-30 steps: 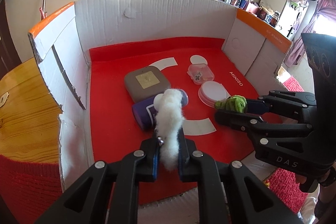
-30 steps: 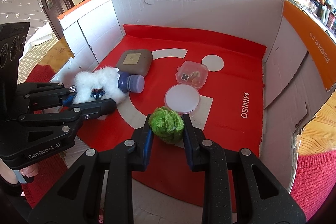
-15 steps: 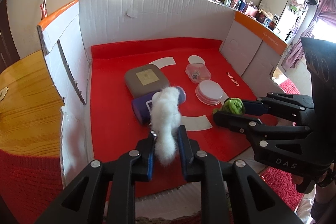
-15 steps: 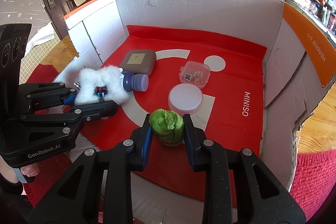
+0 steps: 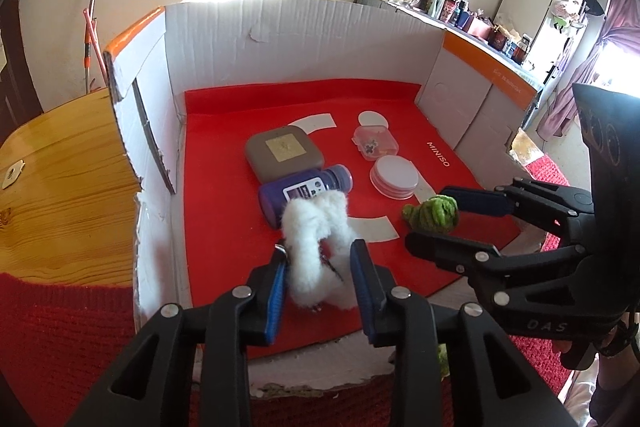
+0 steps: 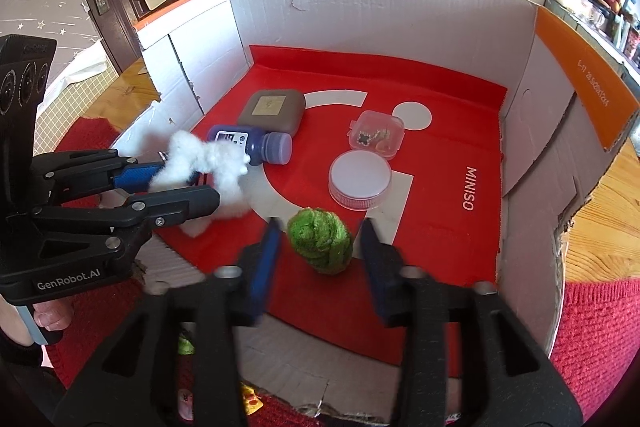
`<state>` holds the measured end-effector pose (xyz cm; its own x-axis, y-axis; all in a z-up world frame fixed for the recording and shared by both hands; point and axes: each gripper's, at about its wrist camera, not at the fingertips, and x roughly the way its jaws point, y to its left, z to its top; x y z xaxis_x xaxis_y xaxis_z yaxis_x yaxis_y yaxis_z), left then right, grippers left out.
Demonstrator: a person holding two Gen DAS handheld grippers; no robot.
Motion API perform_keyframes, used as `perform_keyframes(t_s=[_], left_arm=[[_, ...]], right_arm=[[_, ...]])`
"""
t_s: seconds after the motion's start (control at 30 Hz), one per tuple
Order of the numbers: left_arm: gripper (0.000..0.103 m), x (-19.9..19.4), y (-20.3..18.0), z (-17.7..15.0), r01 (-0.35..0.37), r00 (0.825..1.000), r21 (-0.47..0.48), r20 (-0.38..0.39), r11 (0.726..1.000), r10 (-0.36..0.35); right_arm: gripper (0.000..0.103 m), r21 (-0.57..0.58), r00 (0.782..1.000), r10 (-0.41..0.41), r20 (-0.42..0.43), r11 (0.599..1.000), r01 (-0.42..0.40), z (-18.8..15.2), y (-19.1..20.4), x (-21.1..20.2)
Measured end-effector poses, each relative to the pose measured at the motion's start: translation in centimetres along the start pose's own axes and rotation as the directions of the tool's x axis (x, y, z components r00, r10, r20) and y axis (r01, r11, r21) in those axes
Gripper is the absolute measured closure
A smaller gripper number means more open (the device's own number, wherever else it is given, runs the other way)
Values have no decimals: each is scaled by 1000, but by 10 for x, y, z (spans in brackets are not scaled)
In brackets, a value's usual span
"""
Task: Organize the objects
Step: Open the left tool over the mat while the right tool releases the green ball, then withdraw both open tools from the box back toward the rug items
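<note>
Both pairs of tongs stand apart, each with its item loose between the fingers. The left tongs (image 5: pixel 320 279) straddle a white fluffy scrunchie (image 5: pixel 316 247) lying near the front edge of the red mat (image 5: pixel 224 227). The scrunchie's far end touches or overlaps the dark blue bottle (image 5: pixel 296 193), which lies on its side at 12 o'clock from it. The right tongs (image 6: pixel 318 259) are spread wide around a green fuzzy ball (image 6: pixel 322 241); the ball sits on the mat with a gap showing on either side of it.

In the right wrist view, a round white lid (image 6: pixel 360 179) lies at 1 o'clock from the ball, and a small clear plastic box (image 6: pixel 376 135) with tiny pieces inside sits just beyond it. A grey square case (image 6: pixel 272 111) lies behind the bottle, touching it. All of this sits inside an open cardboard box (image 6: pixel 380 11) with white walls and orange flaps, its red mat printed MINISO.
</note>
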<state>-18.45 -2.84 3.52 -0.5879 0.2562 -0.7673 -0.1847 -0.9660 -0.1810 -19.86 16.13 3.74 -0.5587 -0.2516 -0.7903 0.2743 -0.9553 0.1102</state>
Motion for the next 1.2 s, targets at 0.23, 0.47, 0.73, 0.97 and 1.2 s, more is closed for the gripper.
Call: perform_keyframes(t_s=[0.23,0.47,0.73,0.97,1.2], left_arm=[[71,-4,-1,-1,-11,1000,2,3,1000,11],[61,-9,-4,-3,-32,999,14,18,999,31],[51,-19,-5,-3,-56,997,16,47,998,55],[44,-27,-7,-7,-65,996,11,65,998,64],[36,-37,-7,-11,-79,993,-4,87,997,79]], right_arm=[[47,-3,1000,-3,12,1000,3,-2,1,-3],[47,5,1000,1,17,1000,-1,-4,2,-9],[47,6,1000,3,30,1000,-3,-7,3,-16],[43,8,999,2,53,1000,-2,-9,4,-27],[36,4,997,-1,71,1000,0,-15,6,-40]])
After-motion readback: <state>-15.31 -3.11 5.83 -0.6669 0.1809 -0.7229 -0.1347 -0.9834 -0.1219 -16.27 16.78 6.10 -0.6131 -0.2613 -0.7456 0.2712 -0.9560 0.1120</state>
